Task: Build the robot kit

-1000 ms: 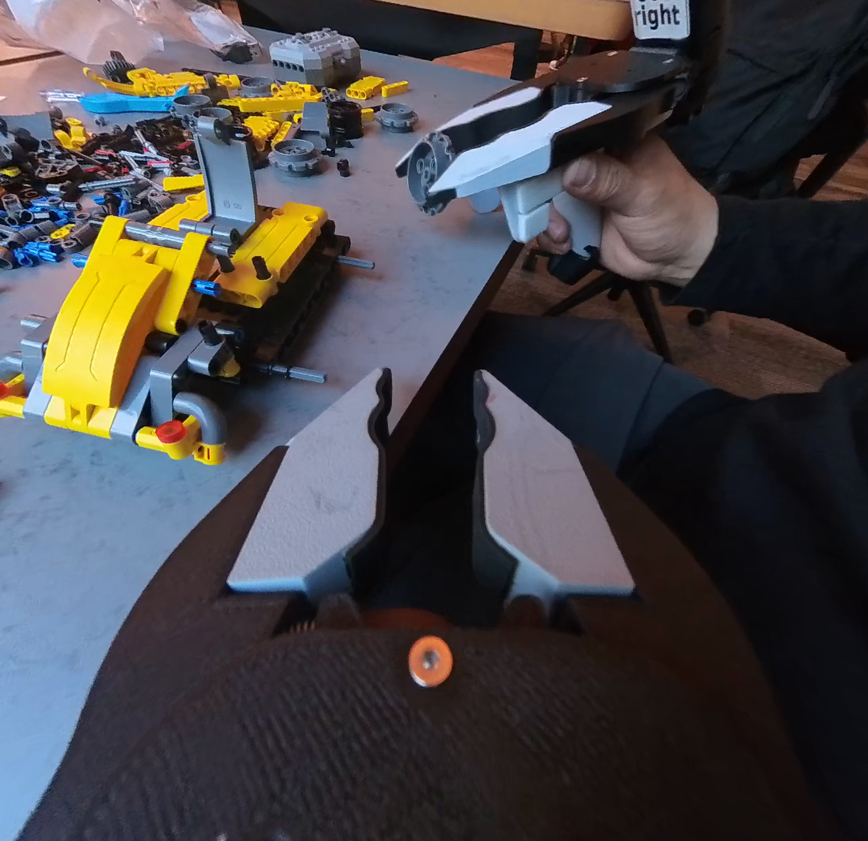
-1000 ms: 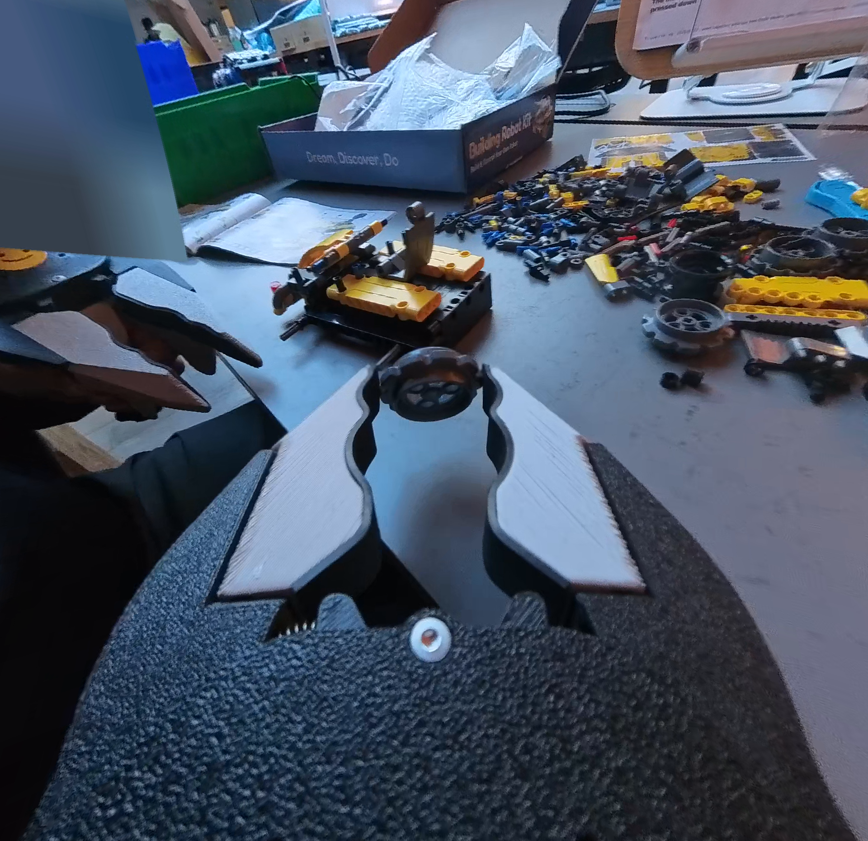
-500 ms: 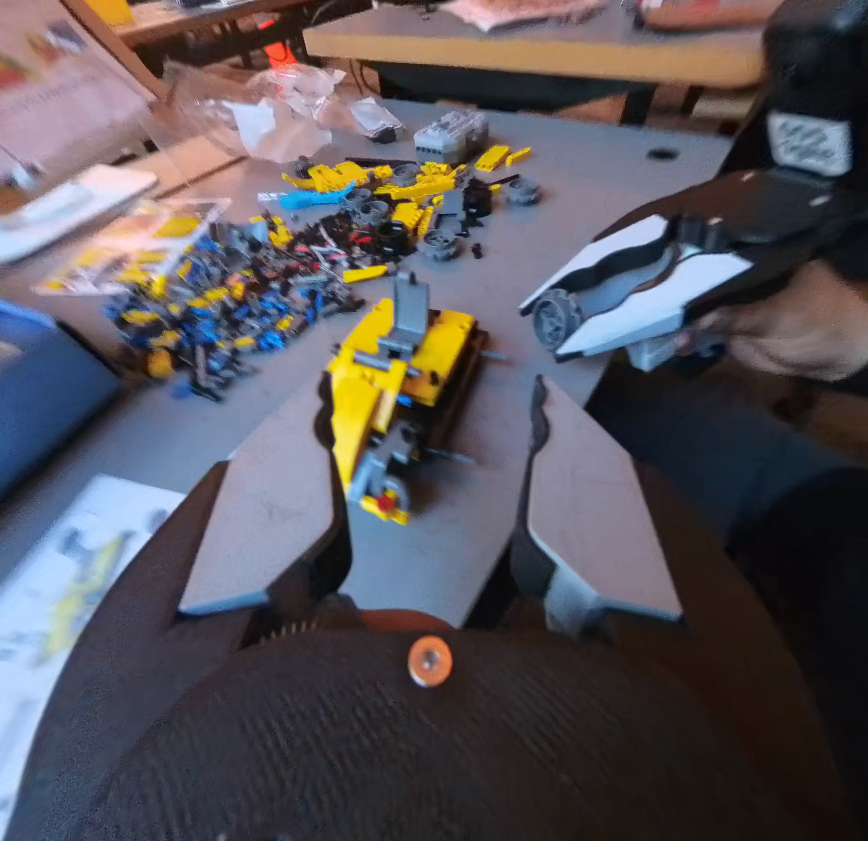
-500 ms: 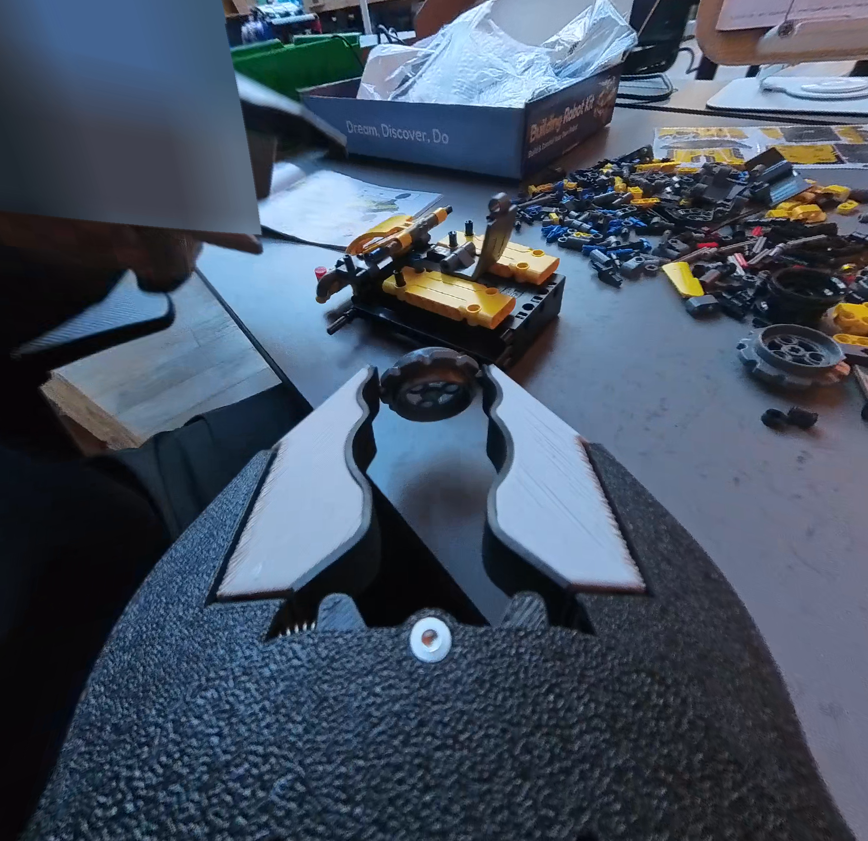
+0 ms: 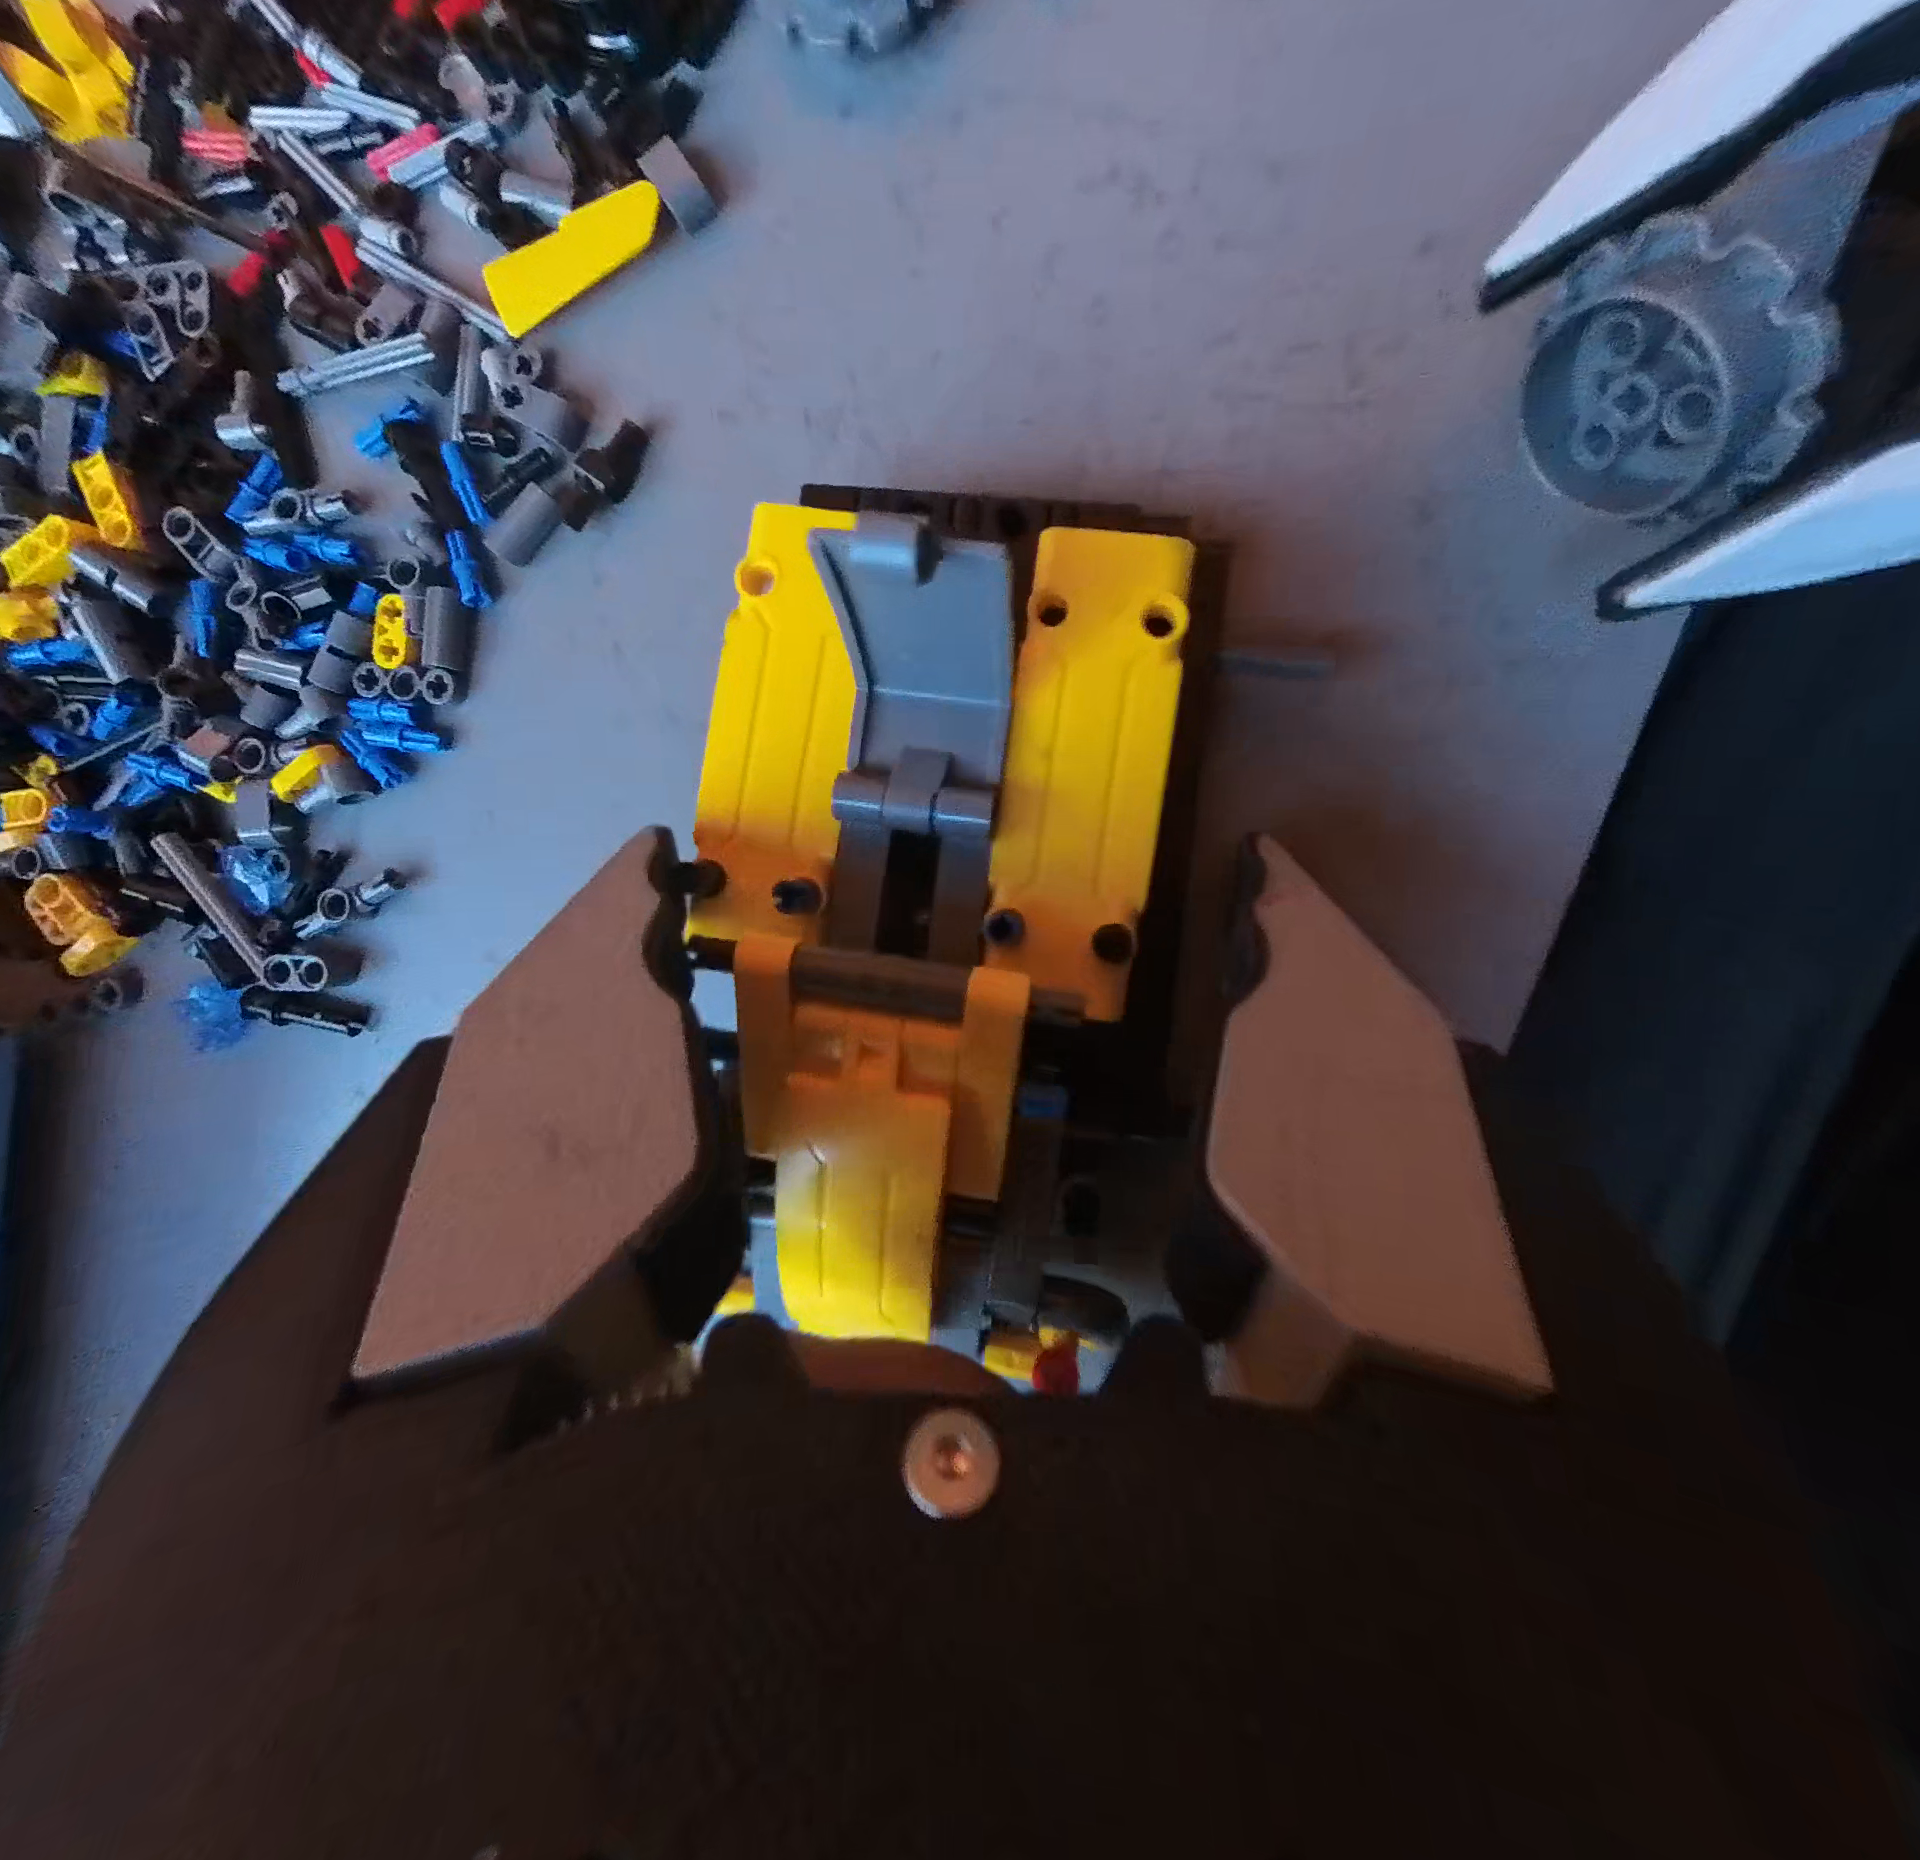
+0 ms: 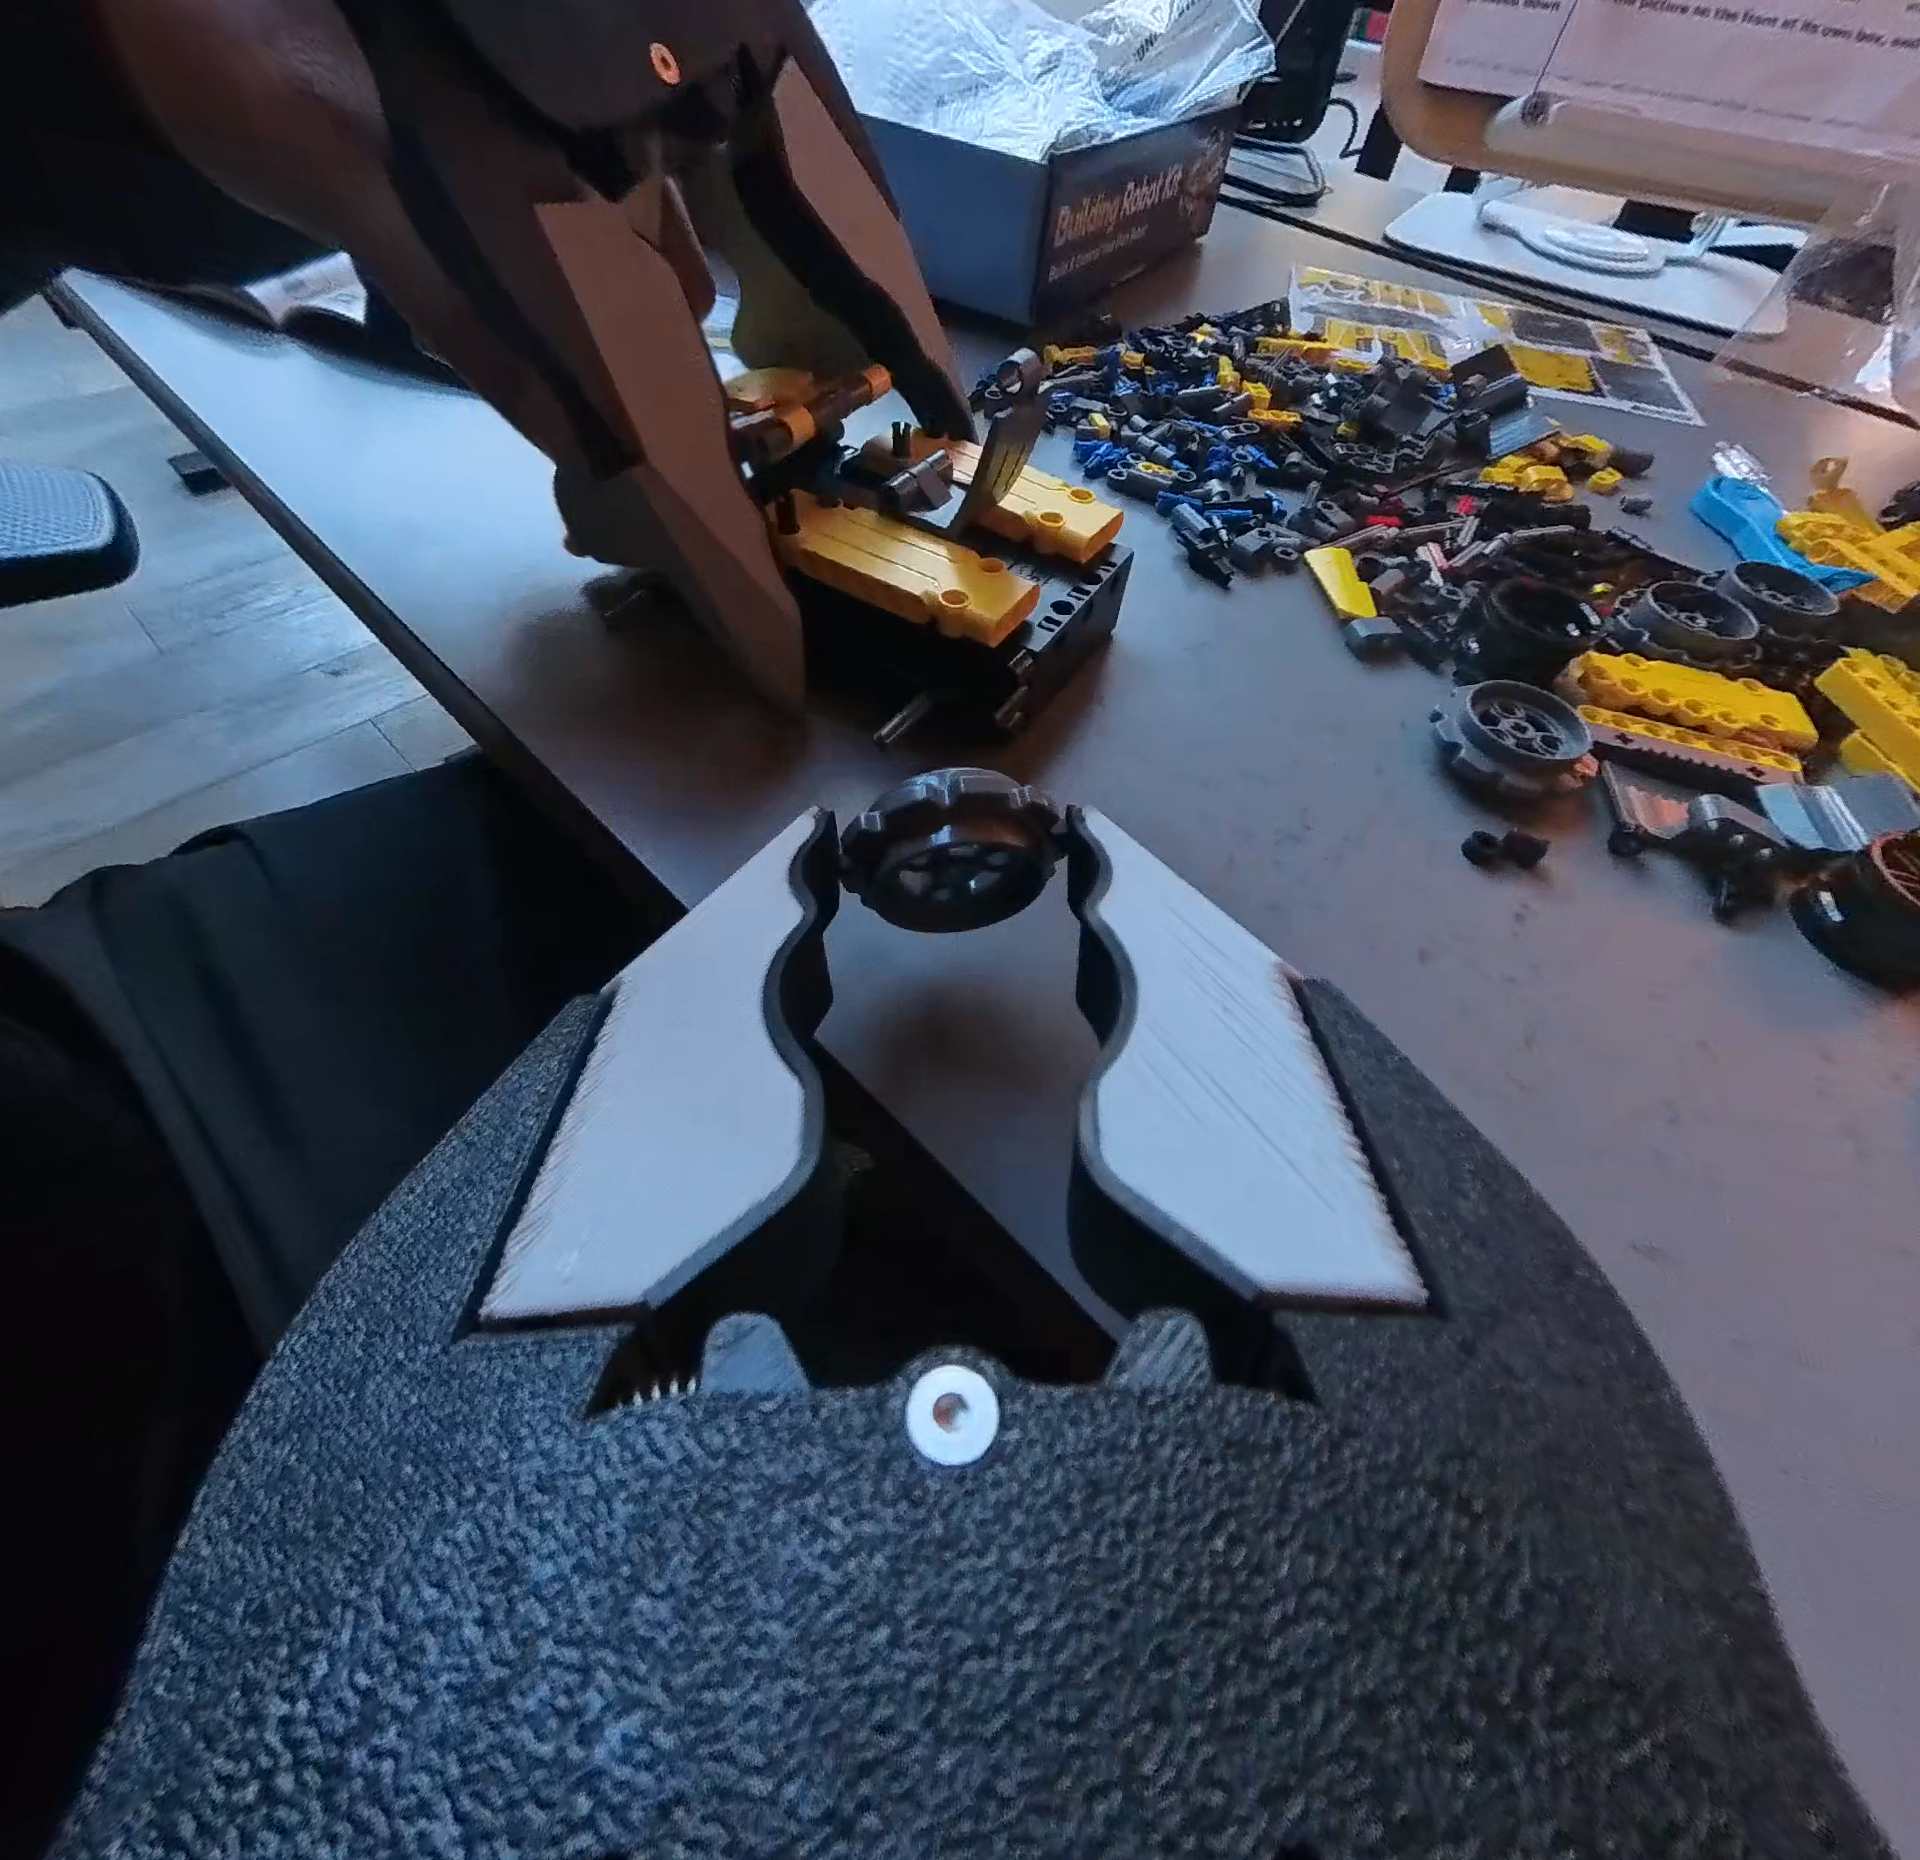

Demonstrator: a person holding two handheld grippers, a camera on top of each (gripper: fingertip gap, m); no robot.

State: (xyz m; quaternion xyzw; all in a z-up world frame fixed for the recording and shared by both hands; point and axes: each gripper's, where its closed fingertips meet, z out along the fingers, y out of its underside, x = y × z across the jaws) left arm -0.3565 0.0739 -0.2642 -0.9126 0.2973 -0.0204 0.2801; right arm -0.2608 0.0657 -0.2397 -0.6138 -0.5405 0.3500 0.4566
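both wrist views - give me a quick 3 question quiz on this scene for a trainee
1. True or false: the right gripper holds a grey toothed wheel between its fingertips.
2. What does the left gripper straddle? A) the blue box B) the yellow and black brick model C) a loose wheel on the table
3. Fill in: the heap of small loose parts lies on the model's ______ side in the left wrist view.

Key
1. True; the wheel also shows in the left wrist view.
2. B; the open jaws stand either side of the yellow and black brick model on the table.
3. Left.
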